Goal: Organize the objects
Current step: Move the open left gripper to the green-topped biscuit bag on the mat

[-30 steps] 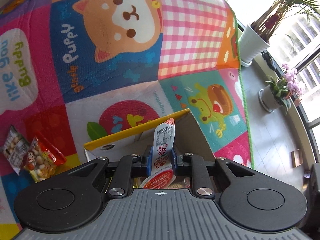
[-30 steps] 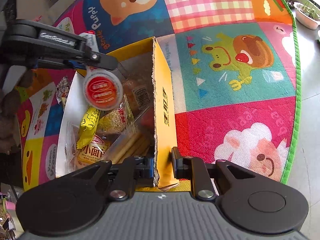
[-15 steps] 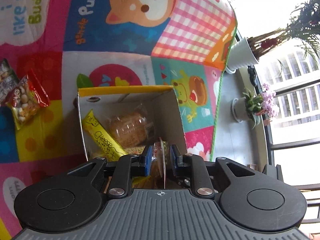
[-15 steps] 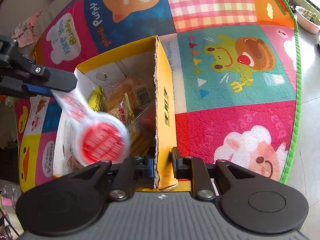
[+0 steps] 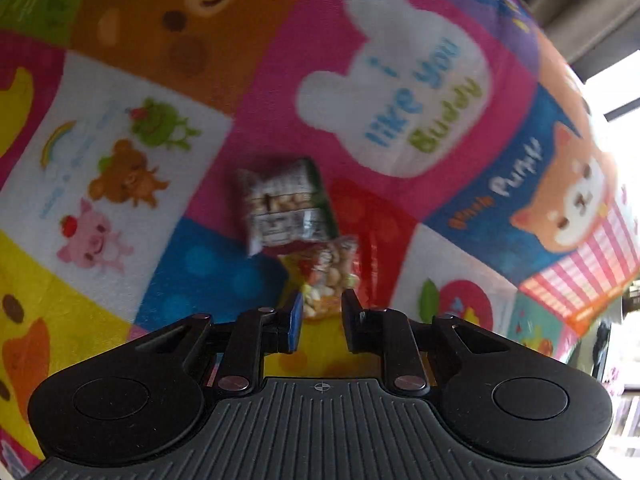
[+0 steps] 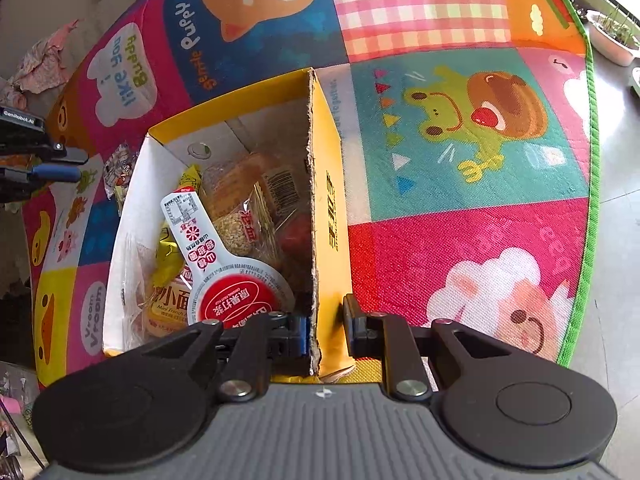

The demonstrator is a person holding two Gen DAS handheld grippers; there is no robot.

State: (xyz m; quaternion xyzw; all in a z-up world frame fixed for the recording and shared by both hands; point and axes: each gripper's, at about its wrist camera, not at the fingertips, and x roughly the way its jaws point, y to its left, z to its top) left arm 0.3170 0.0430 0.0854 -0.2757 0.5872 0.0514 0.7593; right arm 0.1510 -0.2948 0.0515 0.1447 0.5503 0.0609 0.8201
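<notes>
The right gripper is clamped on the wall of a yellow cardboard box, probably steadying it. The left gripper, jaws apart and empty, points at two snack packets lying on the play mat, likely next for boxing.

A yellow cardboard box stands open on the mat, packed with snack packs; a white-and-red round-ended pouch lies on top. Outside it, a grey-green snack bag and a red one lie touching, blurred.
</notes>
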